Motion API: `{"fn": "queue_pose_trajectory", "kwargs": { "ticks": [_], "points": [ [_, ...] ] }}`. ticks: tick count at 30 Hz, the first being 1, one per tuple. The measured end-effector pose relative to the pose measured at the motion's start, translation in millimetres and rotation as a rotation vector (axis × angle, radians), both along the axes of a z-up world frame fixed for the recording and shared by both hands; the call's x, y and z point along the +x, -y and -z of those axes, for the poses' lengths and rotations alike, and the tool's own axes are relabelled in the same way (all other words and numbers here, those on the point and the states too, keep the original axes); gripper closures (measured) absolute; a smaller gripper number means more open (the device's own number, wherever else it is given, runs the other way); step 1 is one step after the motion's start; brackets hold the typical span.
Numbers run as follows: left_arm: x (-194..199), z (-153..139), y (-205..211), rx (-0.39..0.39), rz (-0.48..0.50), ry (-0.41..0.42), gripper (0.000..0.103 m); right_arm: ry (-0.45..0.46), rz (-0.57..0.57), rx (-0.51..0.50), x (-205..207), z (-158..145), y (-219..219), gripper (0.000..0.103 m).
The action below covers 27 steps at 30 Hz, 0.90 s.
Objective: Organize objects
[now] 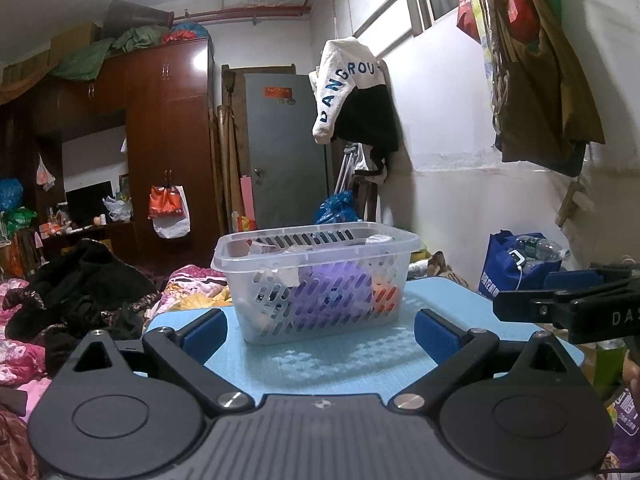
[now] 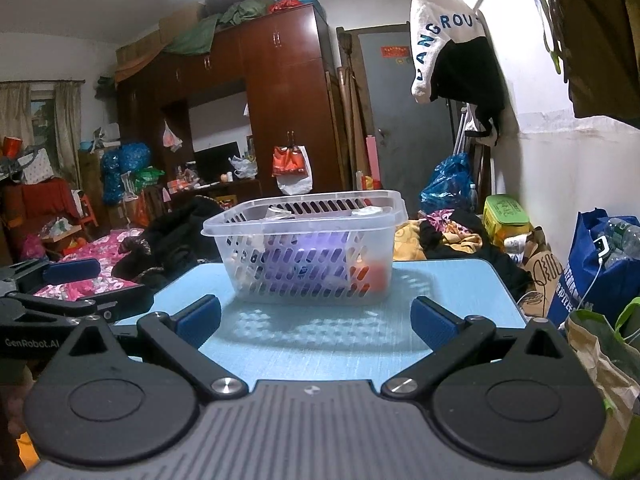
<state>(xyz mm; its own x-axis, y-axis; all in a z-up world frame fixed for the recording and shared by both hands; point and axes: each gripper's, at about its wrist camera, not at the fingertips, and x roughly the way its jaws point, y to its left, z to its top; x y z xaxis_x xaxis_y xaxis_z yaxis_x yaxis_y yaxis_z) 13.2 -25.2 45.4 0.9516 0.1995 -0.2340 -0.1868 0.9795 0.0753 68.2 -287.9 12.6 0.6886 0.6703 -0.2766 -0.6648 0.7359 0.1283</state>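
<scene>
A clear slotted plastic basket (image 1: 316, 284) stands on a light blue table (image 1: 340, 364). It holds several things, among them a purple one and an orange one, seen through the wall. My left gripper (image 1: 320, 330) is open and empty, a short way in front of the basket. In the right wrist view the basket (image 2: 306, 246) stands on the same table (image 2: 448, 284), and my right gripper (image 2: 316, 318) is open and empty in front of it. Each gripper shows at the edge of the other's view: the right one (image 1: 568, 300), the left one (image 2: 76, 284).
A bed with pink bedding and dark clothes (image 1: 80, 296) lies to the left. Blue bags (image 2: 592, 264) and paper bags (image 2: 600, 360) stand right of the table by the wall. A jacket (image 1: 352, 92) hangs above. A brown wardrobe (image 2: 280, 100) and a grey door (image 1: 284, 136) are behind.
</scene>
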Motion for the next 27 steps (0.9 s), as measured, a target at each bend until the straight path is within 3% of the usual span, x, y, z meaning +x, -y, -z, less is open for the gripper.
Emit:
{"fn": "queue_pose_trajectory", "kwargs": {
  "ticks": [27],
  "points": [
    [3.1,4.7,-2.0,0.001,0.011,-0.011,0.002,0.022,-0.020,-0.020,-7.1,0.6,-1.6,0.000]
  ]
}}
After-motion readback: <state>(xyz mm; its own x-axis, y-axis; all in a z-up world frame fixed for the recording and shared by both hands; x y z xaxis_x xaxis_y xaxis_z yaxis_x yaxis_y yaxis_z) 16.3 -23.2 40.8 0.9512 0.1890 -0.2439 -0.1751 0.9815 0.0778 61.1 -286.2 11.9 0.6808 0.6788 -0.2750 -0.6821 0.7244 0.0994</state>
